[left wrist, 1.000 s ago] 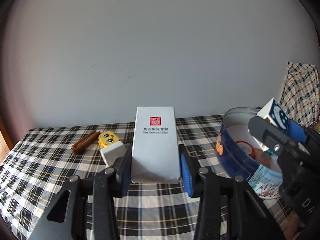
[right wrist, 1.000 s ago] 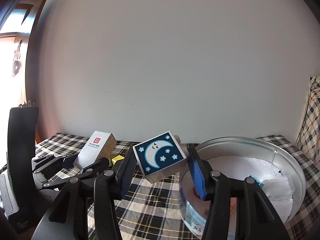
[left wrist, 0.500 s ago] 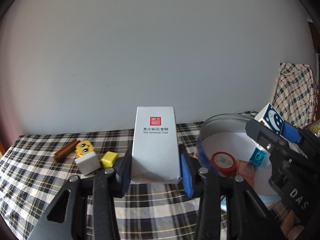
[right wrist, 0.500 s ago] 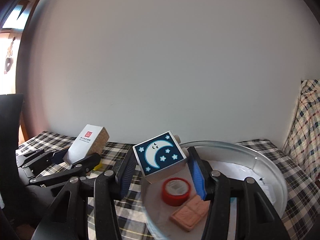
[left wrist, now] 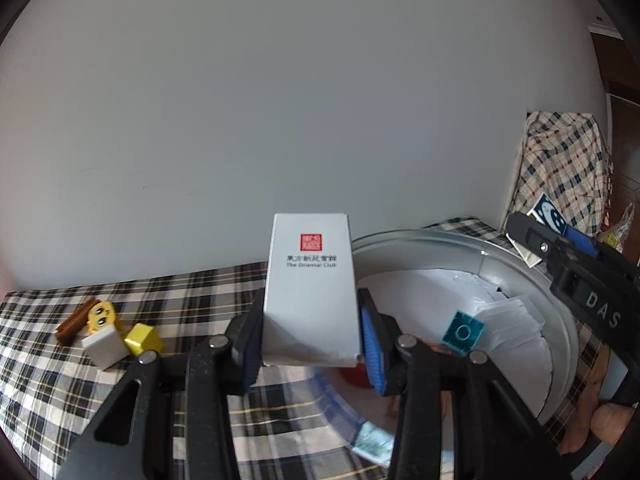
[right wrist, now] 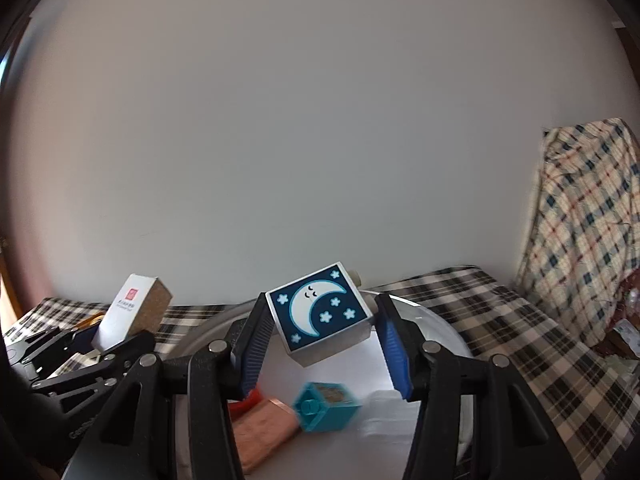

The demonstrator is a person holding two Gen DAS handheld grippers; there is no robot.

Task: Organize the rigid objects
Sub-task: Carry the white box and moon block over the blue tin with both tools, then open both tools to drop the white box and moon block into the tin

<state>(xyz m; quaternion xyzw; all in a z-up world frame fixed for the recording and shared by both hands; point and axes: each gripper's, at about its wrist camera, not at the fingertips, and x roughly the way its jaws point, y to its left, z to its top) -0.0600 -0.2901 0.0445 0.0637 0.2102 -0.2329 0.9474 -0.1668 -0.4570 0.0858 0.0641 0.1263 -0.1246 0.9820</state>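
Note:
My left gripper [left wrist: 310,350] is shut on a tall white box with a red seal [left wrist: 310,288] and holds it at the left rim of a round metal tin [left wrist: 520,264]. My right gripper [right wrist: 320,344] is shut on a moon block, dark blue with a white moon and stars [right wrist: 320,314], above the same tin [right wrist: 436,324]. In the tin lie a teal brick [right wrist: 324,408], a pink slab [right wrist: 260,432], a red tape roll [right wrist: 244,402] and white paper [left wrist: 432,292]. The right gripper with the moon block shows at the right in the left wrist view [left wrist: 552,216].
On the checked cloth [left wrist: 40,380] to the left lie a brown comb [left wrist: 74,322], a yellow face figure on a white block [left wrist: 102,336] and a yellow cube [left wrist: 142,338]. A plaid fabric [right wrist: 588,220] hangs at the right. A grey wall stands close behind.
Both grippers have moved right, toward and over the tin, each keeping its load. The tin's inside has come into fuller view and the loose toys have slid left in the left wrist view.

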